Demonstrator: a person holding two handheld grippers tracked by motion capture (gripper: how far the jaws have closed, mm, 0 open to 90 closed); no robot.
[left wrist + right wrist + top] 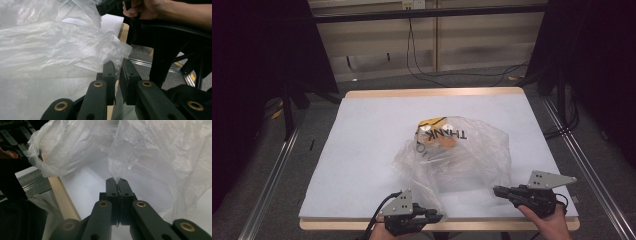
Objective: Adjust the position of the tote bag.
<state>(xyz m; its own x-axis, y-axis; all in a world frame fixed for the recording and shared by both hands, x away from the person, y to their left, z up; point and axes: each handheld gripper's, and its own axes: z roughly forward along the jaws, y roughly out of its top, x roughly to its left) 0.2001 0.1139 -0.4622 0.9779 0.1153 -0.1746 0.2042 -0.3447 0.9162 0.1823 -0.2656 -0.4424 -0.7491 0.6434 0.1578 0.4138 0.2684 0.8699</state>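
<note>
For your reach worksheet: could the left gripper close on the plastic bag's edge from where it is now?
Probably yes. The left gripper has its jaws slightly apart, with the plastic bag edge right at their tips and nothing between.

A clear plastic bag [462, 157] with black lettering and yellow-orange print lies on a white table [362, 150] edged in pale wood.

plastic bag [462, 160] | clear, crumpled, "THANK" print | lying mid-table, mouth open
</note>
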